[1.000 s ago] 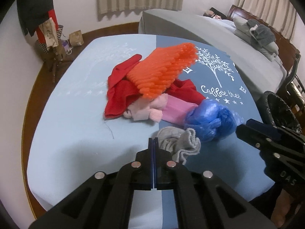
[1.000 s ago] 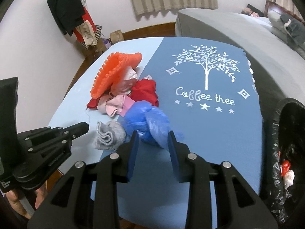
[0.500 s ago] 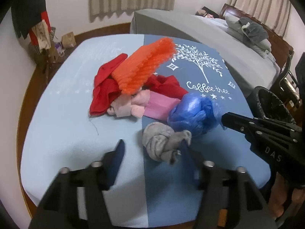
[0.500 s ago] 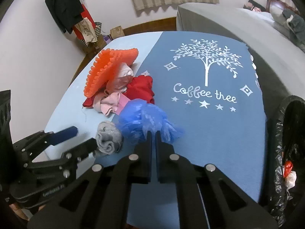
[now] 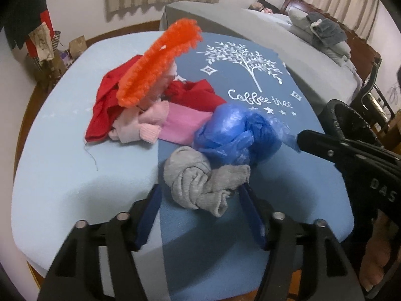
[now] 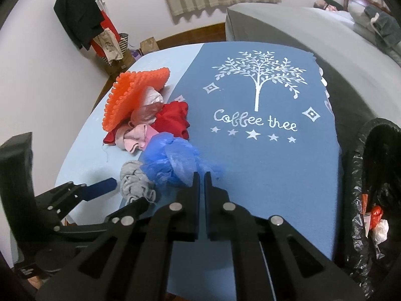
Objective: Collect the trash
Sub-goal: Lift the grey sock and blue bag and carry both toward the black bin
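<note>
Both tools have moved: the left tool [image 5: 200, 215], jaws just closing, now straddles the grey sock bundle [image 5: 200, 180] on the bench [image 5: 57, 165], while the right tool [image 6: 201, 175] has pinched the blue plastic bag [image 6: 173, 160] beside it, ready for the bin [image 6: 376, 175] at right.

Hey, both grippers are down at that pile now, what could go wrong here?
1. The right gripper pinches only a thin edge of the blue plastic bag; it may tear or slip.
2. The left gripper, closing around the grey sock, would collect laundry as trash.
</note>
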Demonstrator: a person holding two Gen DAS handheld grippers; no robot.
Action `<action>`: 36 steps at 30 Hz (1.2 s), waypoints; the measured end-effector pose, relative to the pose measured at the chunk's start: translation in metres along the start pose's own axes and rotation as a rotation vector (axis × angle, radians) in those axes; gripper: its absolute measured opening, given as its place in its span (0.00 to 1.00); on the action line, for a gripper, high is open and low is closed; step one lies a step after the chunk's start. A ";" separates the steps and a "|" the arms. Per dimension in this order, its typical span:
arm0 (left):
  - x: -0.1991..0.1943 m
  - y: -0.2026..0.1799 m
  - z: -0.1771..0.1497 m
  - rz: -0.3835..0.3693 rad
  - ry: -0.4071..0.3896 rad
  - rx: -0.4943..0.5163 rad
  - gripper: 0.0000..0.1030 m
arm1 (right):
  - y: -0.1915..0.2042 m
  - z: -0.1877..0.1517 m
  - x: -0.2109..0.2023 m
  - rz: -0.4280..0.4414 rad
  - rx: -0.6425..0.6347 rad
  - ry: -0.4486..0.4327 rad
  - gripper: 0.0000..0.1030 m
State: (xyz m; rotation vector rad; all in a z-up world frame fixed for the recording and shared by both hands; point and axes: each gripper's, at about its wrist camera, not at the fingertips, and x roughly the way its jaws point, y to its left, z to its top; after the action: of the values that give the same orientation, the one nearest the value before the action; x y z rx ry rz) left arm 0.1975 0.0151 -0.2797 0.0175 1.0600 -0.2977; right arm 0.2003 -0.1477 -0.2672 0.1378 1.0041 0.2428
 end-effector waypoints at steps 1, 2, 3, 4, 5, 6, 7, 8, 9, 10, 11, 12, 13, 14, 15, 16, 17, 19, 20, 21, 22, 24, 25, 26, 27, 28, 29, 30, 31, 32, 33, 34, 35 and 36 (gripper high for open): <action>0.000 0.000 0.001 0.001 0.002 -0.004 0.39 | 0.000 0.000 0.000 0.000 -0.001 0.000 0.03; -0.001 0.002 0.002 0.004 -0.004 -0.011 0.37 | 0.001 0.000 -0.001 0.001 -0.003 0.000 0.03; -0.002 0.003 0.003 0.000 -0.004 -0.015 0.29 | 0.001 0.000 -0.001 0.001 -0.005 -0.001 0.03; -0.004 0.005 0.004 -0.002 -0.005 -0.016 0.26 | 0.001 0.000 -0.001 0.003 -0.006 -0.001 0.03; -0.006 0.006 0.005 0.002 -0.010 -0.014 0.22 | 0.002 0.001 -0.001 0.005 -0.008 0.000 0.03; -0.009 0.007 0.005 0.005 -0.015 -0.011 0.19 | 0.003 0.001 0.000 0.007 -0.009 0.001 0.05; -0.011 0.008 0.005 0.010 -0.020 -0.011 0.15 | 0.004 0.001 0.000 0.010 -0.010 0.001 0.07; -0.013 0.009 0.006 0.014 -0.024 -0.011 0.13 | 0.005 0.001 -0.001 0.009 -0.010 -0.002 0.07; -0.016 0.013 0.006 0.019 -0.032 -0.016 0.07 | 0.006 0.002 -0.001 0.010 -0.014 -0.004 0.08; -0.018 0.015 0.006 0.024 -0.036 -0.021 0.04 | 0.007 0.002 -0.001 0.011 -0.015 -0.005 0.13; -0.020 0.019 0.007 0.030 -0.041 -0.028 0.04 | 0.008 0.003 -0.001 0.012 -0.016 -0.007 0.20; -0.021 0.022 0.007 0.032 -0.043 -0.034 0.04 | 0.010 0.003 -0.001 0.008 -0.020 -0.012 0.24; -0.021 0.025 0.008 0.033 -0.044 -0.039 0.04 | 0.011 0.003 -0.001 0.007 -0.022 -0.014 0.29; -0.022 0.028 0.008 0.034 -0.045 -0.044 0.04 | 0.012 0.003 0.000 0.009 -0.023 -0.013 0.34; -0.022 0.029 0.009 0.036 -0.046 -0.045 0.04 | 0.012 0.004 0.001 0.008 -0.025 -0.012 0.36; -0.022 0.030 0.010 0.037 -0.047 -0.045 0.04 | 0.014 0.004 0.004 0.005 -0.028 -0.008 0.39; -0.022 0.030 0.010 0.037 -0.047 -0.045 0.04 | 0.014 0.005 0.006 0.004 -0.032 -0.004 0.39; -0.023 0.031 0.012 0.037 -0.050 -0.046 0.04 | 0.016 0.005 0.012 0.009 -0.035 0.009 0.34; -0.023 0.031 0.013 0.035 -0.050 -0.047 0.04 | 0.015 0.006 0.016 0.017 -0.032 0.024 0.15; -0.024 0.031 0.013 0.034 -0.051 -0.050 0.04 | 0.015 0.006 0.019 0.026 -0.028 0.043 0.04; -0.025 0.031 0.013 0.034 -0.053 -0.050 0.04 | 0.014 0.006 0.022 0.036 -0.023 0.054 0.01; -0.027 0.029 0.013 0.034 -0.057 -0.048 0.04 | 0.013 0.006 0.018 0.043 -0.017 0.045 0.01; -0.029 0.029 0.013 0.035 -0.061 -0.046 0.04 | 0.015 0.005 0.015 0.044 -0.022 0.038 0.01; -0.030 0.027 0.013 0.034 -0.064 -0.046 0.04 | 0.015 0.005 0.011 0.049 -0.025 0.030 0.01; -0.033 0.026 0.013 0.032 -0.067 -0.045 0.04 | 0.015 0.005 0.007 0.052 -0.026 0.024 0.01; -0.036 0.026 0.014 0.032 -0.072 -0.043 0.04 | 0.016 0.006 0.002 0.055 -0.028 0.015 0.01; -0.038 0.025 0.014 0.031 -0.076 -0.043 0.04 | 0.016 0.006 -0.003 0.058 -0.027 0.006 0.01; -0.041 0.023 0.015 0.031 -0.080 -0.041 0.04 | 0.015 0.007 -0.008 0.061 -0.026 -0.003 0.01; -0.043 0.022 0.015 0.030 -0.083 -0.039 0.04 | 0.015 0.008 -0.013 0.065 -0.023 -0.012 0.01; -0.044 0.021 0.015 0.031 -0.086 -0.036 0.04 | 0.014 0.009 -0.018 0.068 -0.021 -0.019 0.01; -0.046 0.019 0.015 0.032 -0.088 -0.032 0.04 | 0.014 0.010 -0.022 0.069 -0.018 -0.027 0.01; -0.048 0.017 0.015 0.032 -0.089 -0.030 0.04 | 0.013 0.011 -0.026 0.070 -0.016 -0.035 0.01; -0.050 0.015 0.015 0.033 -0.092 -0.028 0.04 | 0.012 0.012 -0.031 0.071 -0.014 -0.044 0.01; -0.051 0.013 0.015 0.032 -0.095 -0.028 0.04 | 0.011 0.012 -0.035 0.070 -0.012 -0.050 0.01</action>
State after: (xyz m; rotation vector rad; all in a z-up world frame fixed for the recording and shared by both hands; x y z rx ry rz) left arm 0.1902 0.0372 -0.2302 -0.0045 0.9688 -0.2523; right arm 0.1914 -0.1466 -0.2297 0.1677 0.9489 0.3077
